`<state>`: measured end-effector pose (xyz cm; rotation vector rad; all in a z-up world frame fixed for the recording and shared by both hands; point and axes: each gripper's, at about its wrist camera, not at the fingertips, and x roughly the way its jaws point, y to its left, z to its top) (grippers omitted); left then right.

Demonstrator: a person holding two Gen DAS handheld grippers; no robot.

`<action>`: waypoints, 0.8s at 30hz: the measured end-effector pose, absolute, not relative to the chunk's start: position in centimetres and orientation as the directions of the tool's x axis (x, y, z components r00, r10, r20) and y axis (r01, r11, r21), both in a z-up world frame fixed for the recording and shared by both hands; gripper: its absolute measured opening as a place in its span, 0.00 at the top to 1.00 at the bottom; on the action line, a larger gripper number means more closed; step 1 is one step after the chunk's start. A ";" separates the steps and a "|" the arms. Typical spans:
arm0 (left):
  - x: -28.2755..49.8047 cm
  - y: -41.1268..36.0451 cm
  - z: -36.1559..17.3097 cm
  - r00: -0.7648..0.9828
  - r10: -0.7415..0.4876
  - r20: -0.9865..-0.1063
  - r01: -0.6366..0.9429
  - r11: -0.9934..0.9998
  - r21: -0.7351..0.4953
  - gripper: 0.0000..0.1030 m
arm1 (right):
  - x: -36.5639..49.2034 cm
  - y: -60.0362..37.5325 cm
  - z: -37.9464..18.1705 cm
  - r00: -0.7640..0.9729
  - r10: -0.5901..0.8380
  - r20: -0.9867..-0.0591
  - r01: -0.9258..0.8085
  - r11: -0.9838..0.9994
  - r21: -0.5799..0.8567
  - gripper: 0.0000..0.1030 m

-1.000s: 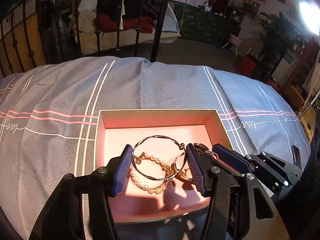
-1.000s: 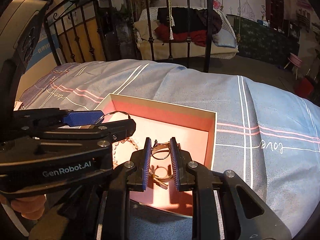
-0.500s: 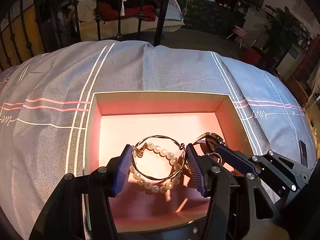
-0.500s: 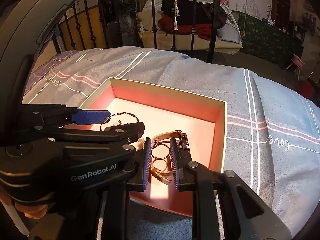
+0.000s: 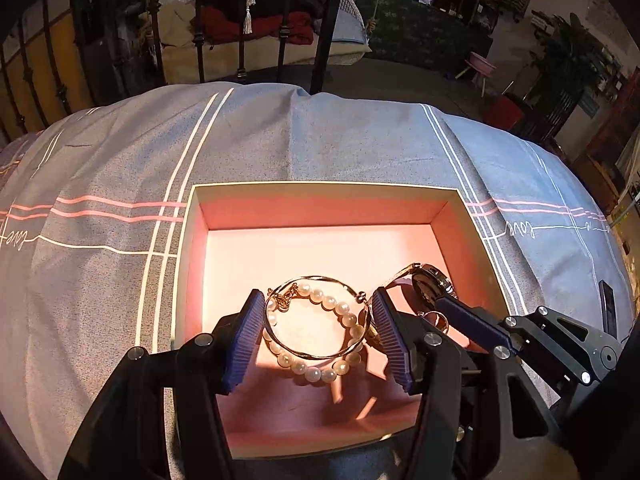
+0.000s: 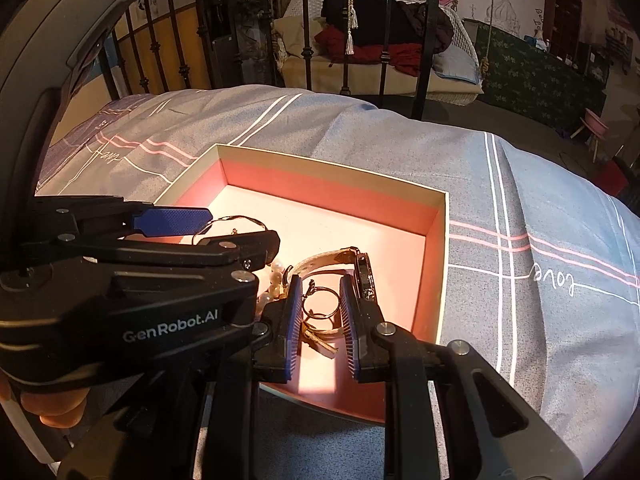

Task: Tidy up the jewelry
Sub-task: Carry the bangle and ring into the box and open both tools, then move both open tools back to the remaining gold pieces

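An open pink-lined box sits on a grey striped bedspread. My left gripper hangs over its near part, shut on a thin gold bangle that spans from pad to pad. A pearl bracelet sits right behind the bangle; I cannot tell whether it is held. My right gripper is close on the right, shut on a small hoop ring with a gold piece under it. A watch with a pale strap lies in the box just beyond the right fingers.
A black iron bed rail runs along the far edge of the bed. Behind it hangs a swing seat with cushions and red and black clothes. A person's fingers hold the left gripper's handle. Bare bedspread lies on both sides of the box.
Both grippers have come a little further over the box, which now fills more of each view. The watch has come into view beside the right fingers. Both grips look unchanged.
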<state>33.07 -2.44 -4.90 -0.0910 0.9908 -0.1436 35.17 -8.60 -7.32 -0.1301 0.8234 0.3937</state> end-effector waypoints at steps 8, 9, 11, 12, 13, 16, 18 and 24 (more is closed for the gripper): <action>30.5 -2.1 -2.4 0.598 -0.176 -0.782 0.106 0.984 -0.141 0.37 | 32.5 -9.0 -5.9 0.653 0.291 -0.700 -0.380 0.925 0.030 0.58; 29.8 -2.0 -2.0 0.606 -0.186 -0.773 0.116 0.983 -0.145 0.36 | 31.8 -9.1 -5.5 0.660 0.295 -0.691 -0.378 0.925 0.034 0.58; 27.9 -1.7 -1.4 0.623 -0.197 -0.757 0.130 0.980 -0.148 0.35 | 29.9 -9.6 -5.1 0.674 0.306 -0.672 -0.374 0.926 0.046 0.56; 26.8 -1.5 -1.2 0.630 -0.204 -0.749 0.138 0.979 -0.150 0.35 | 28.8 -9.9 -5.0 0.679 0.310 -0.666 -0.370 0.928 0.055 0.56; 25.5 -1.3 -1.2 0.634 -0.211 -0.744 0.147 0.977 -0.153 0.34 | 27.7 -10.2 -5.1 0.681 0.318 -0.660 -0.370 0.927 0.064 0.56; 21.6 -0.5 -1.7 0.641 -0.218 -0.736 0.149 0.976 -0.159 0.34 | 23.9 -11.0 -6.0 0.680 0.338 -0.651 -0.367 0.925 0.096 0.56; 19.2 0.3 -2.5 0.637 -0.227 -0.737 0.144 0.974 -0.175 0.34 | 21.5 -11.3 -7.1 0.669 0.350 -0.656 -0.365 0.923 0.121 0.56; 13.7 0.7 -5.6 0.596 -0.216 -0.773 0.141 0.976 -0.165 0.34 | 16.9 -11.0 -10.2 0.620 0.365 -0.694 -0.365 0.918 0.155 0.56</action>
